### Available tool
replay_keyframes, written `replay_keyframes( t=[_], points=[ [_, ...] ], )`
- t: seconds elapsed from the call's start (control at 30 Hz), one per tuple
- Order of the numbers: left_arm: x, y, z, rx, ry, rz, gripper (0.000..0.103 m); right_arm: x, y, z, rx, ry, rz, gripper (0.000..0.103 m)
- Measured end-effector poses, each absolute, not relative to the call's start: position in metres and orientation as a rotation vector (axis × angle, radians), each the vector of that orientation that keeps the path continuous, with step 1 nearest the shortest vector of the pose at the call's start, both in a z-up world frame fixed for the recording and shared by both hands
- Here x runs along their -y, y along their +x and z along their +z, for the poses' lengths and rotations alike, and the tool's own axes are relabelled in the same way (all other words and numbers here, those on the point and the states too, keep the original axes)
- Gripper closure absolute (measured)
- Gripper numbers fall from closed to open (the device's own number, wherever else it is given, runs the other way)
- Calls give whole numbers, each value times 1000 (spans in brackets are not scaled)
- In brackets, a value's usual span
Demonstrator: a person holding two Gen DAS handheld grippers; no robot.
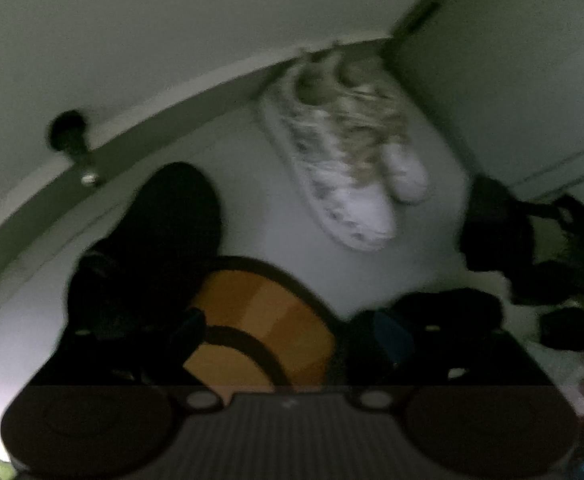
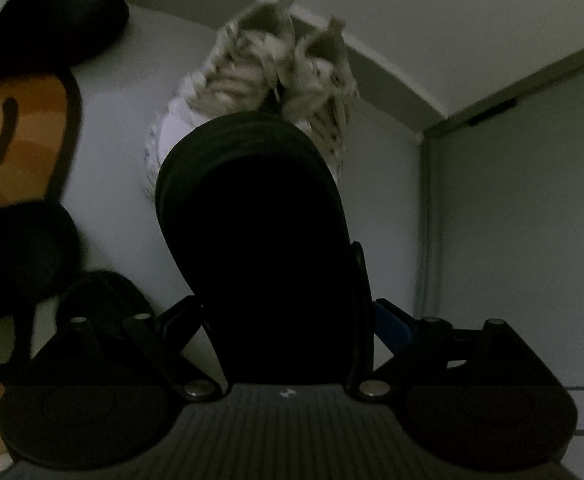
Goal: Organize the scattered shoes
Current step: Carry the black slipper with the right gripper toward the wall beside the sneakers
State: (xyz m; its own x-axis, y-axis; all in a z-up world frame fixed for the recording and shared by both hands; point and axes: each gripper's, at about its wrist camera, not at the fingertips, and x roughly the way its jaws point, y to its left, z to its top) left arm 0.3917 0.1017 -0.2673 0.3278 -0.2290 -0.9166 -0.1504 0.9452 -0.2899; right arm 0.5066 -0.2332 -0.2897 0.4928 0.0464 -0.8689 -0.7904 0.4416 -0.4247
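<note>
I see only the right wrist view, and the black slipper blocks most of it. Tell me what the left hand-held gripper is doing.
Observer: The left hand-held gripper has a finger on either side of an orange sandal and seems to grip it.
Operator: The slipper hides the sneakers' toes. Describe them.
Observer: The sneakers lie side by side, with their toes pointing away from the wall.
Operator: Report anything else there.
Observer: A dark knob, likely a doorstop, sticks out of the wall beyond the black shoe.
</note>
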Motion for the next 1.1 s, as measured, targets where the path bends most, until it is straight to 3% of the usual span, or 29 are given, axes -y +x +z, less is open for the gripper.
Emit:
replay_keyframes(
  t=[0.33,0.4,0.5,1.1],
  points=[
    [-133,393,-287,-1259,-456,5,45,193,481,-261,-828,-909,685,9],
    [-133,392,-284,-1236,-449,18,61,188,479,-259,-826,-885,687,9],
    [-135,393,-284,-1221,-451,30,69,179,476,-259,-825,-854,693,9],
    [-158,394,-281,-1182,-503,133,69,60,480,-261,-890,-625,834,9]
  ],
)
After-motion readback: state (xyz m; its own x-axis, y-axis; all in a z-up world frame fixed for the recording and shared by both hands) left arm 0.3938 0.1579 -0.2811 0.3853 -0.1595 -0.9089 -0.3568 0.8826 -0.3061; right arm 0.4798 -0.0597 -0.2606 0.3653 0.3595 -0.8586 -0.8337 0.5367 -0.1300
